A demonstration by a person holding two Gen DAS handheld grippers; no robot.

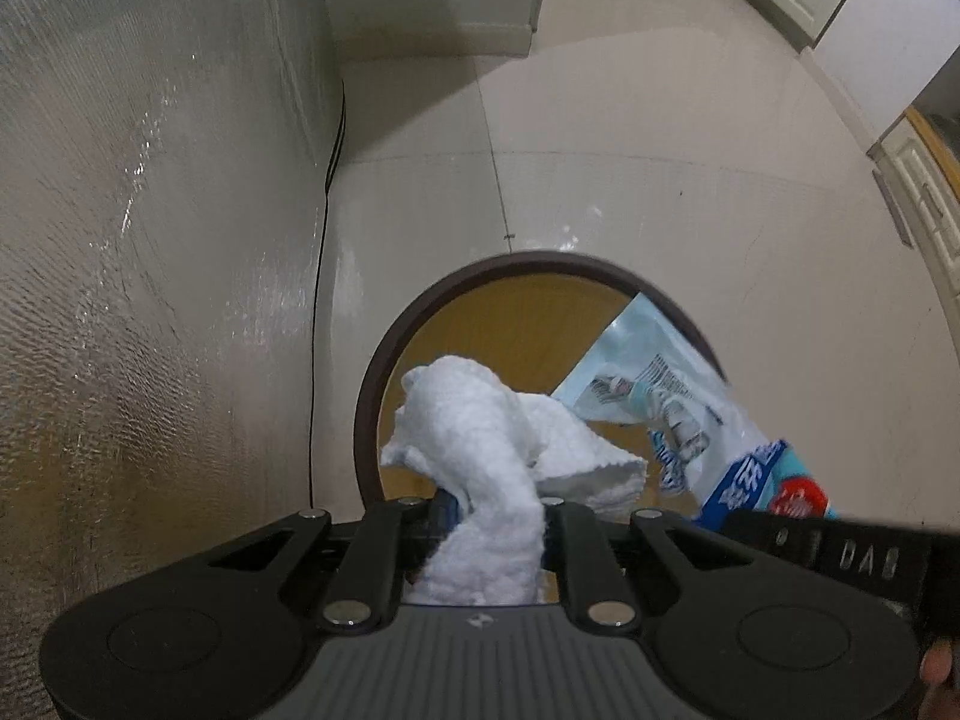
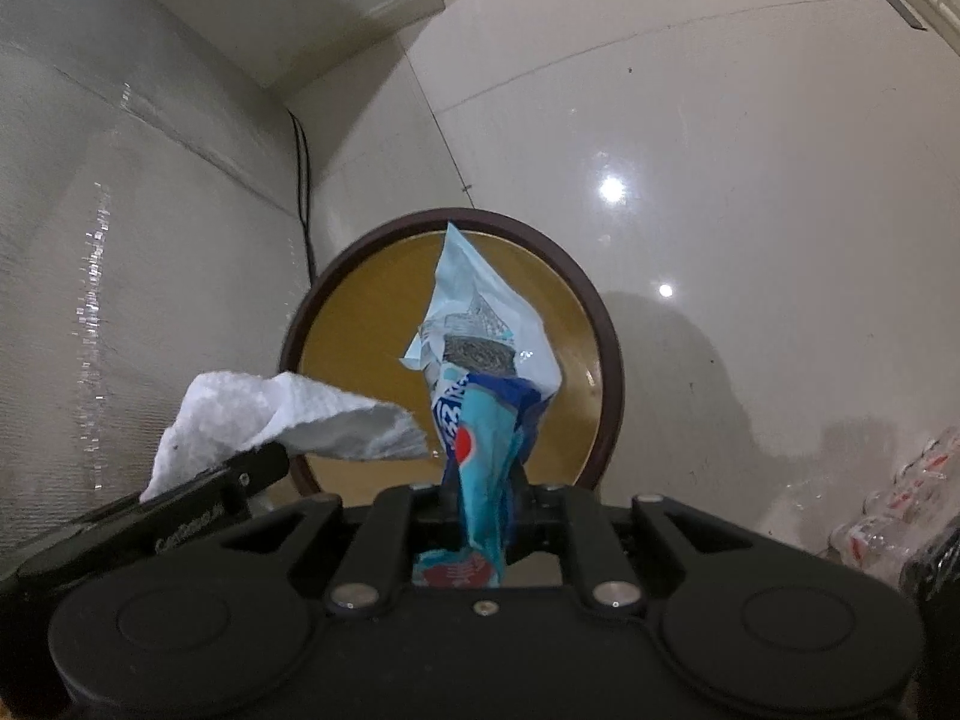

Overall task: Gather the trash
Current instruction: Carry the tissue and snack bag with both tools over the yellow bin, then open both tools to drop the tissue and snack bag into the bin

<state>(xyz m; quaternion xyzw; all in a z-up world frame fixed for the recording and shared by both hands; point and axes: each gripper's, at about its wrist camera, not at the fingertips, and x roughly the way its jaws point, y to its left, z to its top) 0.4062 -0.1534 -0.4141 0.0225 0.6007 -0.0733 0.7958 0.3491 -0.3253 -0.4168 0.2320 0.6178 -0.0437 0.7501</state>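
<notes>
Left gripper (image 1: 489, 516) jaws clamp tissue (image 1: 480, 420), right gripper (image 2: 483, 495) jaws clamp wrapper (image 2: 480, 324); both above bin (image 2: 312, 312).

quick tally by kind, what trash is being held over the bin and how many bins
White paper towel, held in the left claw: 1
Blue and white plastic wrapper, held in the right claw: 1
Round bin with dark rim: 1
Total: 3
</notes>
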